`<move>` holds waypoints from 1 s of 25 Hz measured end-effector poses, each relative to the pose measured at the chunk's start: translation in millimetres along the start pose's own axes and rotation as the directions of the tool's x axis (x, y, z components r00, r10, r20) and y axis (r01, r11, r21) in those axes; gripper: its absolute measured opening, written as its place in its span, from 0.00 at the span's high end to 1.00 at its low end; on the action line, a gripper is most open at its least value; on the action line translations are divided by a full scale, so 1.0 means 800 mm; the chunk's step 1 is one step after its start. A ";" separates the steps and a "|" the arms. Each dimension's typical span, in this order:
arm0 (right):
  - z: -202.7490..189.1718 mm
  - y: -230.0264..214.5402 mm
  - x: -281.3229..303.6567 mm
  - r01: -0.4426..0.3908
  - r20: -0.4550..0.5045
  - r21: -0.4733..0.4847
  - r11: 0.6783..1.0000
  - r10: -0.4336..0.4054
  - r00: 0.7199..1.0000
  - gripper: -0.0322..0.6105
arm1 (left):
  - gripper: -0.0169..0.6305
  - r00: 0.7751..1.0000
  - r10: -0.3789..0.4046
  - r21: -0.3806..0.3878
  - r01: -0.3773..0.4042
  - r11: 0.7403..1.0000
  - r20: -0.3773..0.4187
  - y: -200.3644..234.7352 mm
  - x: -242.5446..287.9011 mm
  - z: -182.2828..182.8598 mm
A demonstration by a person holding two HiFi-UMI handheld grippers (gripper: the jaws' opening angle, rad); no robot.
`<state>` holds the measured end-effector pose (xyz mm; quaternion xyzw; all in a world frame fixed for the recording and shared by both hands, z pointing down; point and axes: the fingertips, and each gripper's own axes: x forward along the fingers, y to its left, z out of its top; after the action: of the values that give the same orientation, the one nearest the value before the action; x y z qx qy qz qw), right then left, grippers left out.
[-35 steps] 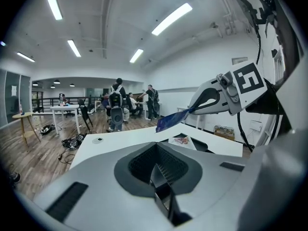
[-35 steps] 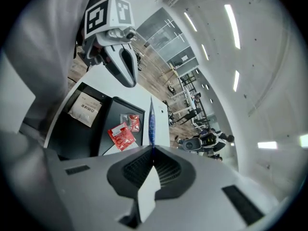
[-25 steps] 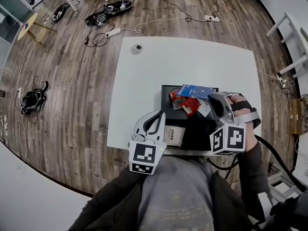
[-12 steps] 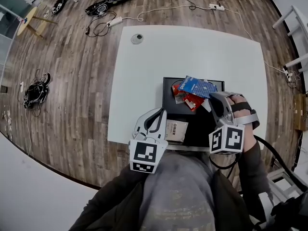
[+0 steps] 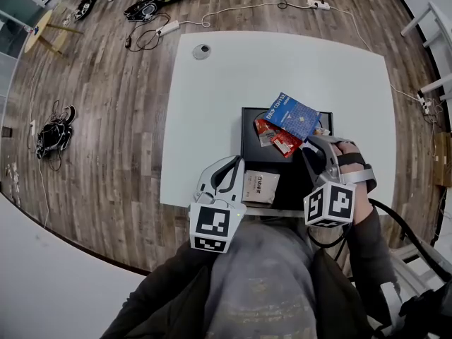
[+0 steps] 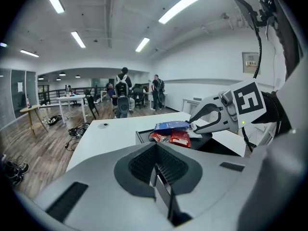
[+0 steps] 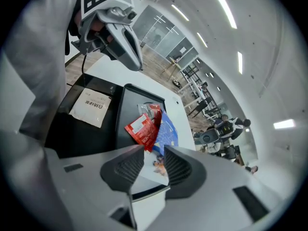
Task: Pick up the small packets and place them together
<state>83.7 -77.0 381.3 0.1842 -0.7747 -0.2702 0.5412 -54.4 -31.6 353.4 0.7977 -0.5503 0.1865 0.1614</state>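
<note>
A blue coffee packet (image 5: 293,115) lies tilted over two red packets (image 5: 279,140) at the far end of the black tray (image 5: 247,119). A beige packet (image 5: 261,188) lies flat at the tray's near left. My right gripper (image 5: 311,149) sits just right of the pile. Its jaws are opening and the pads press on nothing. In the right gripper view (image 7: 154,160) a small white printed packet (image 7: 156,167) shows through the gap, with the red packets (image 7: 142,126) beyond. My left gripper (image 5: 235,162) hovers beside the beige packet, shut and empty (image 6: 156,165).
The tray sits on a white table (image 5: 226,90) with a round grommet (image 5: 202,50) at its far left. Cables and power strips (image 5: 166,28) lie on the wood floor beyond. People stand far off (image 6: 124,93) in the left gripper view.
The right gripper's jaws have parted. The blue packet has turned and now lies a little farther from the right fingertips. The left gripper has stayed in place.
</note>
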 end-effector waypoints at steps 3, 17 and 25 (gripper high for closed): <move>0.001 0.003 -0.001 -0.005 0.003 0.013 1.000 0.005 1.000 0.74 | 0.97 1.000 -0.003 0.001 0.003 1.000 -0.002 0.000 -0.002 -0.003; 0.003 0.010 -0.018 0.022 -0.008 0.028 0.999 -0.022 1.000 0.74 | 0.97 1.000 -0.027 0.015 0.027 1.000 0.001 -0.011 -0.010 -0.007; 0.006 0.006 -0.033 0.061 -0.010 0.044 0.997 -0.061 0.998 0.74 | 0.97 0.999 -0.042 0.029 0.042 0.999 0.011 -0.017 -0.015 -0.006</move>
<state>88.5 -56.9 363.3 0.2208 -0.7722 -0.2686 0.5318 -46.2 -15.1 351.2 0.8124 -0.5317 0.1863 0.1503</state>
